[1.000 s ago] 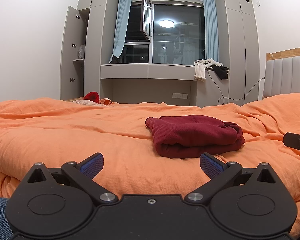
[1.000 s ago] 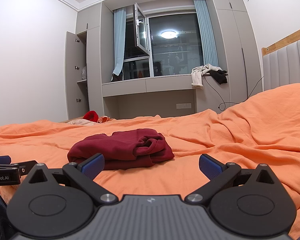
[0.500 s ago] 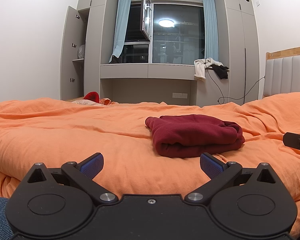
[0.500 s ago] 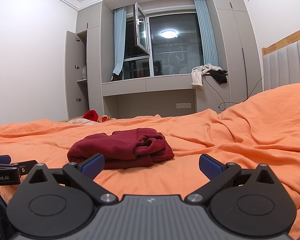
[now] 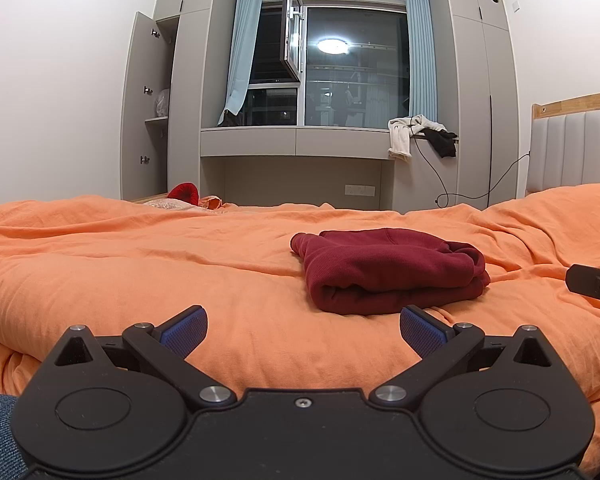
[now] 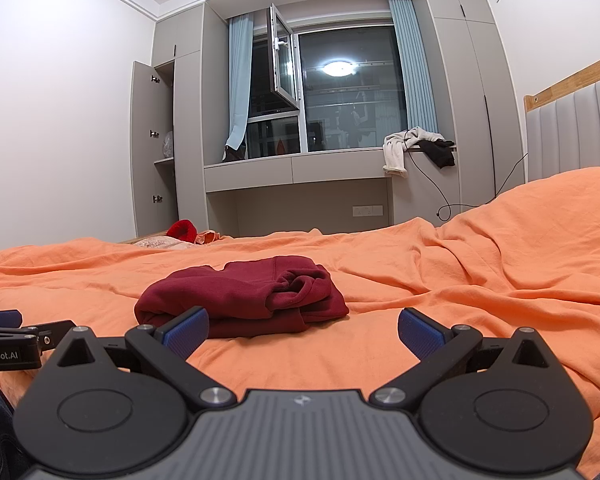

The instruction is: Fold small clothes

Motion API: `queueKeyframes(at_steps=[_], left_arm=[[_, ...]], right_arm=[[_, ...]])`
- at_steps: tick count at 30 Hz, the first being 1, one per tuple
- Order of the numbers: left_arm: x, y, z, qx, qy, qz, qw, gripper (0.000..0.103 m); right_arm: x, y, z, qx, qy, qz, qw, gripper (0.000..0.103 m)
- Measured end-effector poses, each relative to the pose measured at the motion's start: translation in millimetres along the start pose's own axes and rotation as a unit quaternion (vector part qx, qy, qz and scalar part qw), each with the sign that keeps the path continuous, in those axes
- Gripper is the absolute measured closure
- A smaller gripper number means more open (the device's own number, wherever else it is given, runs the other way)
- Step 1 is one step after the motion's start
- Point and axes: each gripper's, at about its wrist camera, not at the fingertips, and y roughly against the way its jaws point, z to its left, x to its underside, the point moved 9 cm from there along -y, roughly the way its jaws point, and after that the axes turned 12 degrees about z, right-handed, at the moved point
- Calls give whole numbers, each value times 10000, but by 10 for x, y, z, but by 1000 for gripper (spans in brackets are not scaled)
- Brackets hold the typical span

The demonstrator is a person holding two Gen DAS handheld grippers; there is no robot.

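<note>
A dark red garment (image 5: 388, 272) lies folded in a compact bundle on the orange bedspread (image 5: 140, 264). In the left wrist view it sits ahead and slightly right of my left gripper (image 5: 303, 330), which is open with nothing between its blue pads. In the right wrist view the same garment (image 6: 244, 300) lies ahead and to the left of my right gripper (image 6: 303, 330), also open and holding nothing. Both grippers hover near the bed's front edge, short of the garment.
A padded headboard (image 5: 576, 152) rises at the right. Beyond the bed stand grey wardrobes, one door open (image 5: 144, 108), and a window ledge with white and black clothes (image 5: 416, 136). A red item (image 5: 184, 192) lies at the far left bed edge.
</note>
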Motion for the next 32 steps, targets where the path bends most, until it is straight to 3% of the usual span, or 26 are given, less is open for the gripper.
queueKeyframes(at_steps=[11, 32], left_arm=[[66, -49, -3, 231, 46, 145, 9996, 1], [93, -67, -18, 88, -79, 263, 9996, 1]], right_arm=[[-3, 6, 4, 4, 7, 3, 10000, 0], [21, -3, -16, 2, 19, 26, 10000, 0]])
